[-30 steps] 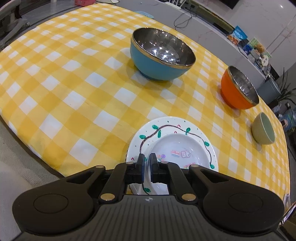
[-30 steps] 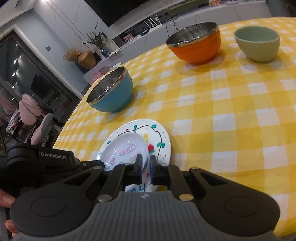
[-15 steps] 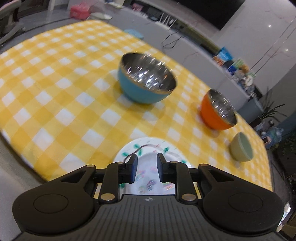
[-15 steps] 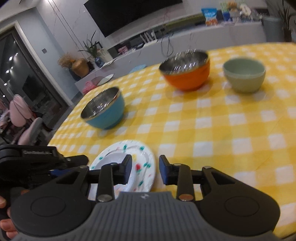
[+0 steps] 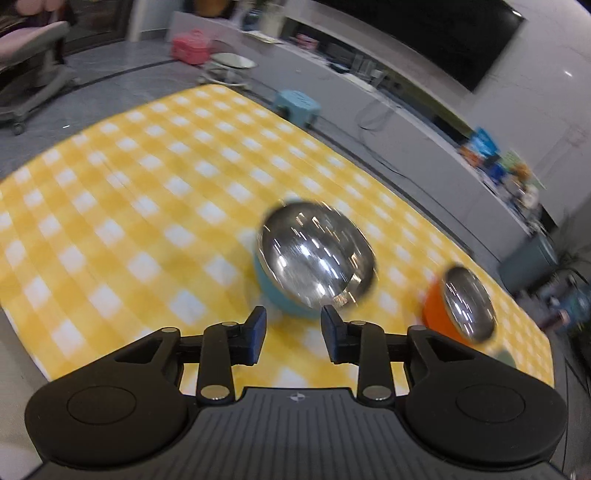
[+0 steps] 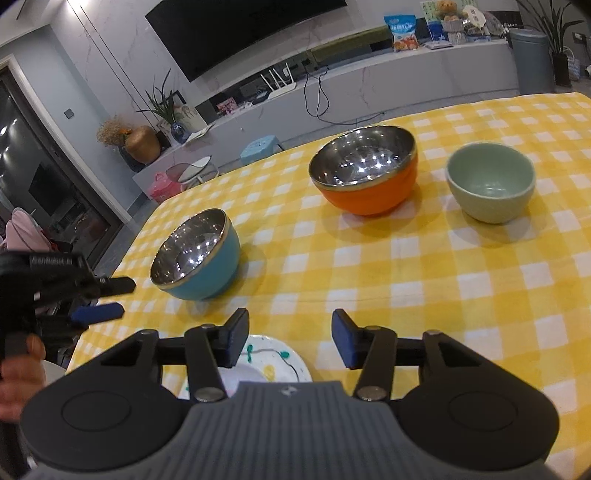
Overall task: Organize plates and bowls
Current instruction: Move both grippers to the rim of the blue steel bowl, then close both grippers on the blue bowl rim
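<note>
Blue bowl (image 6: 195, 254): steel-lined, upright, nearest the left table edge. Orange bowl (image 6: 365, 170): steel-lined, upright, farther back. Green bowl (image 6: 491, 181): small, upright, just beside the orange. Painted plate (image 6: 273, 369): flat, near edge.

At my twelve o'clock a large black wall-mounted television (image 6: 236, 33) hangs on a pale marble-veined wall above a long low white media console (image 6: 369, 85). I see a small light-blue plastic stool (image 6: 260, 144) on the grey floor before it, and a round bronze vase (image 6: 142, 144) at ten o'clock beside dark glass doors (image 6: 40, 177).
</note>
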A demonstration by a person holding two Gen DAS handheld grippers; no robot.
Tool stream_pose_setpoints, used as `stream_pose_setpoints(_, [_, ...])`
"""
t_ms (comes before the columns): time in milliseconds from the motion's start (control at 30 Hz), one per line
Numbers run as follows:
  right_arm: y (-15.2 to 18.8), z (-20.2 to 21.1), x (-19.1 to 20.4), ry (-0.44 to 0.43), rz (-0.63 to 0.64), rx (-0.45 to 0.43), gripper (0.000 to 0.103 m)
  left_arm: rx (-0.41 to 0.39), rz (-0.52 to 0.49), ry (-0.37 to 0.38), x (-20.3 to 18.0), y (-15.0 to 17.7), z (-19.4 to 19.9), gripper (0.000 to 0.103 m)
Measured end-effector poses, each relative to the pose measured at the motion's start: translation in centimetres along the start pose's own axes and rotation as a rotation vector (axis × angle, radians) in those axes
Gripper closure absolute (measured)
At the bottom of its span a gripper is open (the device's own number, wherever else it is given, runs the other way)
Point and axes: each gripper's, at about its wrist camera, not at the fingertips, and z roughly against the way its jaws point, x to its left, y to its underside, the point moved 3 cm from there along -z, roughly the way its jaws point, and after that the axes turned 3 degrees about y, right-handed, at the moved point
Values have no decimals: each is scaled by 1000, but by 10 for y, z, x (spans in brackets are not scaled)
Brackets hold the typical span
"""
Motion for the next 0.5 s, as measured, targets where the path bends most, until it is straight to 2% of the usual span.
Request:
stream_pose_setpoints(67, [-5, -7, 5, 5, 4, 11, 53, -22, 28, -27, 5, -14, -8, 59])
stream_pose_setpoints(200, [-17, -27, 16, 25, 14, 29, 50, -53, 75, -87, 18, -30, -26, 57])
stream_pose_setpoints(333, [-31, -51, 30, 38, 4, 45, 48, -82, 54, -74, 27, -35, -40, 53])
stream_pose_setpoints(433, [-40, -67, 39, 40, -4, 59, 48, -123, -3, -23, 31, -32, -47, 53])
stream_pose_setpoints(500, [-44, -76, 42, 39, -10, 53, 48, -116, -11, 9, 35, -30, -53, 53])
